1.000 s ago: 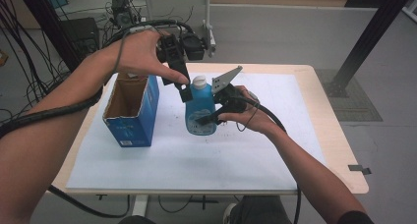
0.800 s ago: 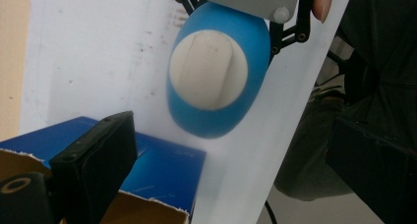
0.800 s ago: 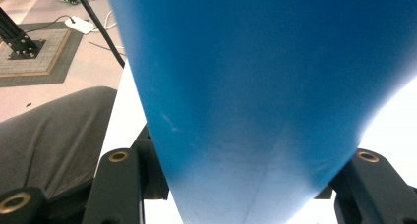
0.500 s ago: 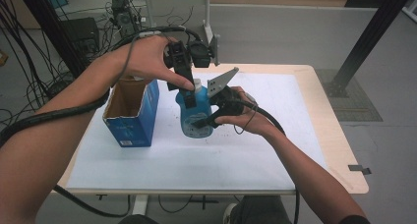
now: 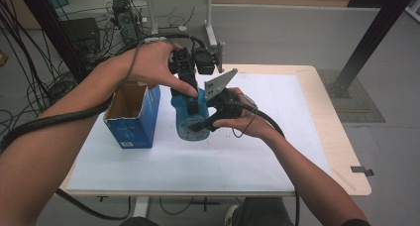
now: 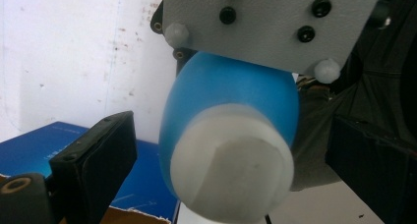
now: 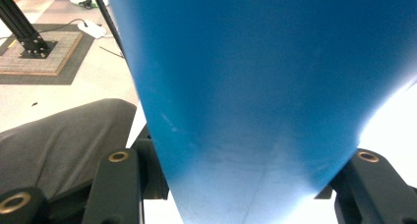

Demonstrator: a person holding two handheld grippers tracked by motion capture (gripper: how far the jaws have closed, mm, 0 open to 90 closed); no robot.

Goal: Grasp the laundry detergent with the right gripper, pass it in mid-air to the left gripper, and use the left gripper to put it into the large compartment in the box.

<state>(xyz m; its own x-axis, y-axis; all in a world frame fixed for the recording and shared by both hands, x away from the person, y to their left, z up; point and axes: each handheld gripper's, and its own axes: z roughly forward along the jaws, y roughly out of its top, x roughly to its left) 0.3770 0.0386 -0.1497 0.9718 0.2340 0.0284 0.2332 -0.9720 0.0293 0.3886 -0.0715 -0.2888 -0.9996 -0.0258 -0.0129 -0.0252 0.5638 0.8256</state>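
Note:
A blue bottle [image 5: 190, 119] with a white cap [image 6: 231, 165] stands slightly tilted on the white mat, beside an open blue box [image 5: 133, 122]. My right gripper [image 5: 200, 124] is shut on the bottle's lower body from the right; in the right gripper view the blue bottle [image 7: 255, 86] sits between both jaws of my right gripper [image 7: 241, 184]. My left gripper [image 5: 189, 92] comes down from above the bottle's top. In the left gripper view, that left gripper [image 6: 231, 177] has its jaws standing apart on either side of the cap, with a gap at the left.
The blue box [image 6: 29, 145] is open-topped, left of the bottle. The right gripper's grey plate [image 6: 265, 22] lies just beyond the cap. The white mat [image 5: 277, 151] covers most of the wooden table. Cables and a stand crowd the floor behind.
My left gripper moved from beside the bottle's top to over the cap, hiding it in the high view. The bottle shifted slightly left and tilted in the right gripper.

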